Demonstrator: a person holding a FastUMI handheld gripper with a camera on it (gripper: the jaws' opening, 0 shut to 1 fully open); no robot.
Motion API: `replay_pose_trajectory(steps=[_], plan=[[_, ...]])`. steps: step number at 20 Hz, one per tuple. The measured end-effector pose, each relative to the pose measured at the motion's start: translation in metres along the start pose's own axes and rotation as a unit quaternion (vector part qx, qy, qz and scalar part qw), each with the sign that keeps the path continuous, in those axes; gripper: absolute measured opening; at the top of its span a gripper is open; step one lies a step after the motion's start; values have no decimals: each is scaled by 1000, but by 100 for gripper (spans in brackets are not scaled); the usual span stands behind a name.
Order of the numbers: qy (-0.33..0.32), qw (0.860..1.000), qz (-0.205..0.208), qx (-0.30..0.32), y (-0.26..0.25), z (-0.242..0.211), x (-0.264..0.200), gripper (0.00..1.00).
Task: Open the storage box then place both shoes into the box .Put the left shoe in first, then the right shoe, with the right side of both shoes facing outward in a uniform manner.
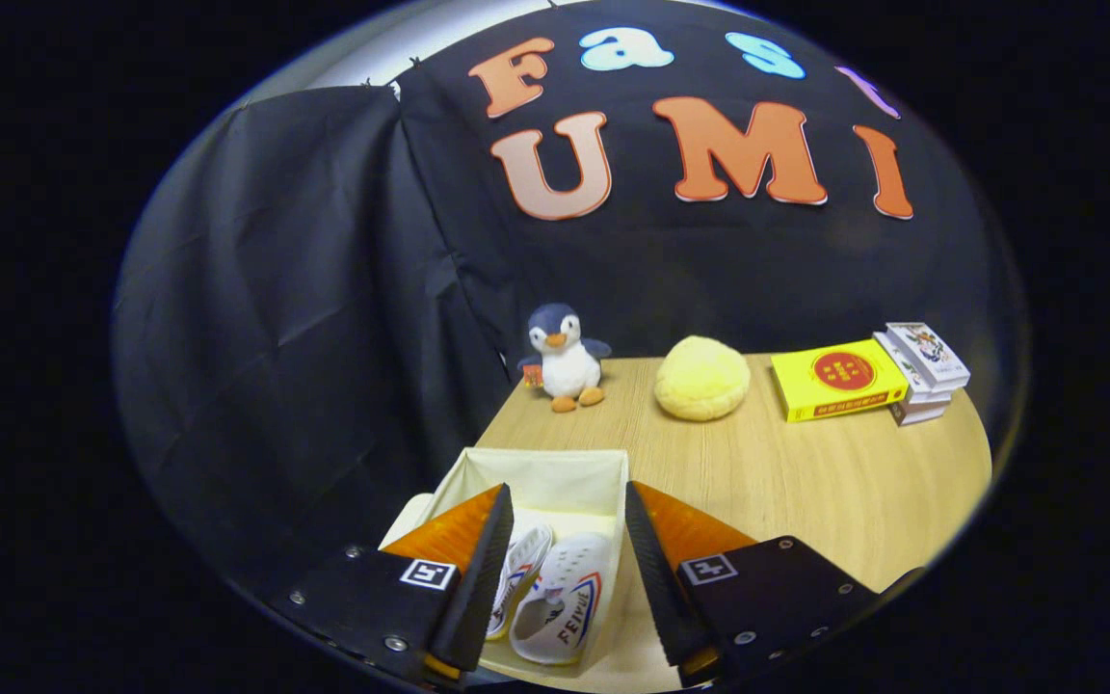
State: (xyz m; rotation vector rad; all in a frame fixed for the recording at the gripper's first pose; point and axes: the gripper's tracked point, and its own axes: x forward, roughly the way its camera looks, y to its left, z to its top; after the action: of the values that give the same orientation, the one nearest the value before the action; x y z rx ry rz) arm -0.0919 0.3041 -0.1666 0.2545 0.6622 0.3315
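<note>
Gripper [565, 549]: fingers spread apart, holding nothing.
Shoes: 2 shoes [555, 593] lie side by side inside storage box [536, 472], directly below the fingers, long axes pointing away.

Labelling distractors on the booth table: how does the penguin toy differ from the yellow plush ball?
The penguin toy is blue-grey and white with orange feet; the yellow plush ball is plain pale yellow. The penguin toy stands upright and figured; the ball is a squat, featureless dome. The penguin toy sits at the table's back corner by the wall, the ball further toward the boxes. Both look soft and lie beyond the open tongs.
</note>
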Motion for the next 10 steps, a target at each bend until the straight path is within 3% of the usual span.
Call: replay_pose_trajectory(steps=[5, 10], plan=[[-73, 996, -21, -44, -65, 65, -37, 86], [-138, 986, -66, -61, -141, 116, -76, 93]])
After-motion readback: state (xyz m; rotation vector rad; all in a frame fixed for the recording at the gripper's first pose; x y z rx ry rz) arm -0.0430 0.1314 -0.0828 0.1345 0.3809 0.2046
